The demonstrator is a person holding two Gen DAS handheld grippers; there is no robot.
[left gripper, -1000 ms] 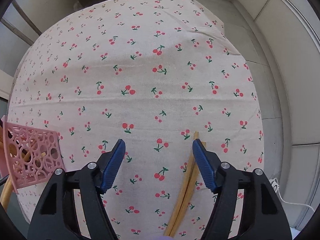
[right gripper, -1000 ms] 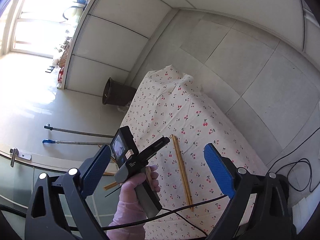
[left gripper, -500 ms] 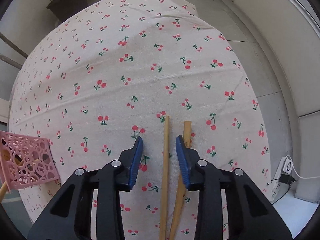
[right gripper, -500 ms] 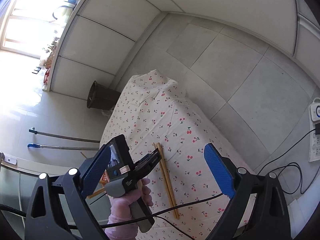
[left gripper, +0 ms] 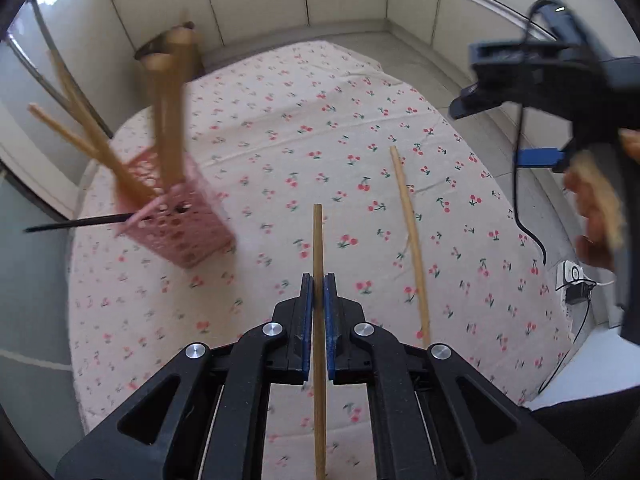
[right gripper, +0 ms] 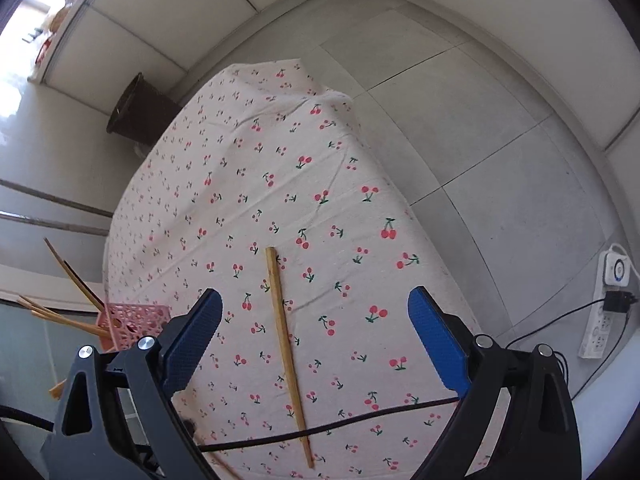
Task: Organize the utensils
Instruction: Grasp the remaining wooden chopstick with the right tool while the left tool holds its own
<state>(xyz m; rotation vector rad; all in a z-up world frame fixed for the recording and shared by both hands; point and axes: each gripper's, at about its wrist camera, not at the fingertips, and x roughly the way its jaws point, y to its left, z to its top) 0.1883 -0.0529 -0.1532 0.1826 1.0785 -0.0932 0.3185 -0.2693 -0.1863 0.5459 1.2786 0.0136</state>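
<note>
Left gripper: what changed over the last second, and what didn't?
The left gripper has just been closing: its fingers were wide open over the cloth, and now they pinch one chopstick, raised off the tablecloth. The right gripper came down over the second chopstick and is still open. That chopstick still lies on the cloth; the pink basket still holds its sticks.

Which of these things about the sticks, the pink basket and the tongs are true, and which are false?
1. The left tongs are shut on a long wooden chopstick. True.
2. The right tongs hold a chopstick. False: they are open and empty, above the wooden chopstick lying on the cherry-print tablecloth.
3. The pink perforated plastic basket already has sticks in it. True.
4. The cherry-print tablecloth has blue stripes. False: it shows red cherries.
</note>
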